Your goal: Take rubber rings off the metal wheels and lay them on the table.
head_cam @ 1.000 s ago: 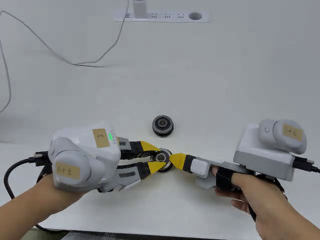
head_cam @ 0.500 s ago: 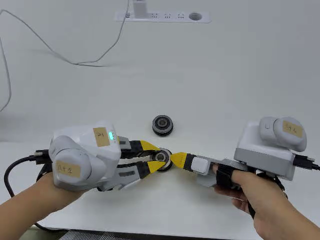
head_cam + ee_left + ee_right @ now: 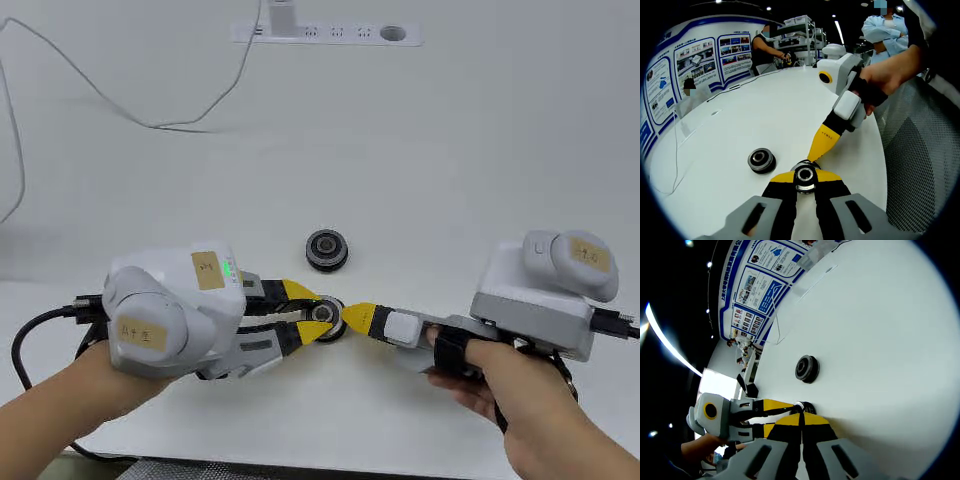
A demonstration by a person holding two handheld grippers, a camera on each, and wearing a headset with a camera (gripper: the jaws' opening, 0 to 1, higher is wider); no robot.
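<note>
Now, gripped wheel: small round metal wheel (image 3: 324,315) (image 3: 805,177) (image 3: 800,405) with a black rubber ring around its rim, low over the near part of the table, between the two gripper tips.
Left gripper (image 3: 312,314) (image 3: 805,178) (image 3: 789,413): black jaws with yellow tips, closed part-way around the small round metal wheel, one tip on each side of it, clamping it.
Right gripper (image 3: 353,317) (image 3: 814,154) (image 3: 801,418): reaches in from the right; its yellow-tipped jaws are drawn together with no gap to see, their point against the wheel's rim. Whether they nip the black rubber ring, I cannot tell.
Second wheel: second metal wheel (image 3: 326,249) (image 3: 762,160) (image 3: 807,368), dark-rimmed, lying flat on the table just beyond the grippers, apart from both.
Table: white table (image 3: 450,180) (image 3: 755,115) (image 3: 880,330), smooth and plain.
Far edge: white power strip (image 3: 325,33) along the back; a grey cable (image 3: 100,95) trails from it leftward across the surface.
</note>
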